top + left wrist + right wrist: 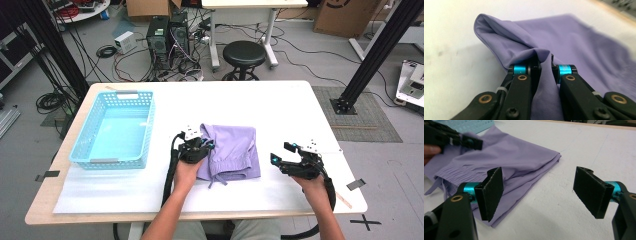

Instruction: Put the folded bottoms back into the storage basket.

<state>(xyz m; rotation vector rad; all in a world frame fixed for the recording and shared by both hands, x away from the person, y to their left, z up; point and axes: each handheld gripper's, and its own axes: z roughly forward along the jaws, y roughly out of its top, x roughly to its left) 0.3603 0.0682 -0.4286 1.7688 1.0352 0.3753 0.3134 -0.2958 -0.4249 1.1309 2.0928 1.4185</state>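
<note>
The left hand-held gripper point(207, 145) is pinching a fold of purple cloth point(574, 42) between closed jaws, forearm reaching forward. The right hand-held gripper point(283, 152) is resting low, jaws standing wide apart, gripping nothing.

A white-topped bench point(280, 107) with a pale wood edge stands on a grey floor point(310, 55). At twelve o'clock beyond it sits a round black stool point(244, 54), with a white table point(243, 20) behind. At eleven o'clock two dark computer towers point(167, 36) stand among tangled black cables point(107, 52). Cardboard boxes point(345, 17) rest at one o'clock. Black metal frame posts point(377, 50) rise at two and ten o'clock. A dark mat point(362, 117) lies at three o'clock. Light is even and soft.
</note>
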